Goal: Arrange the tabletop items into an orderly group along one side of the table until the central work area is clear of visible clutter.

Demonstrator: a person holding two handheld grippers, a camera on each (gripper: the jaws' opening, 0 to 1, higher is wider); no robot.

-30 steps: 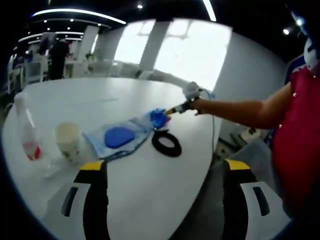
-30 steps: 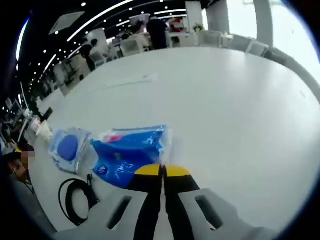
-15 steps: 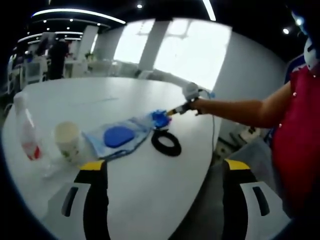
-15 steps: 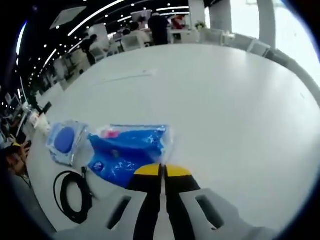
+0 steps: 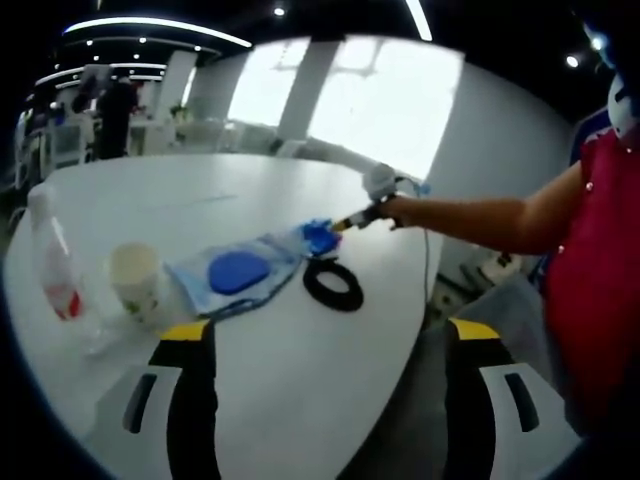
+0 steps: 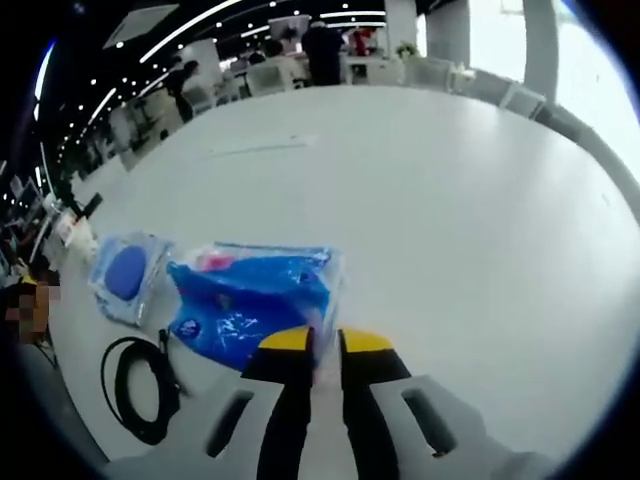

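Note:
A blue plastic packet (image 6: 250, 300) lies flat on the white table (image 6: 450, 200). My right gripper (image 6: 325, 342) sits at its near edge, jaws a small gap apart, the packet's clear rim between them. In the left gripper view, a hand holds that right gripper (image 5: 368, 207) at the blue packet (image 5: 320, 236). Beside the packet lie a clear bag with a blue disc (image 5: 238, 272) (image 6: 125, 275) and a black cable coil (image 5: 333, 286) (image 6: 140, 385). A paper cup (image 5: 135, 283) and a clear bottle (image 5: 55, 265) stand further left. My left gripper (image 5: 330, 335) hangs open over the table's near edge.
A person's arm and red top (image 5: 590, 280) fill the right of the left gripper view, past the table's edge (image 5: 425, 290). A thin strip (image 6: 260, 148) lies far out on the table. Chairs and people stand in the background (image 6: 320, 45).
My right gripper's jaws, pressed together on the blue packet's edge before, now stand slightly apart. The left gripper view is unchanged.

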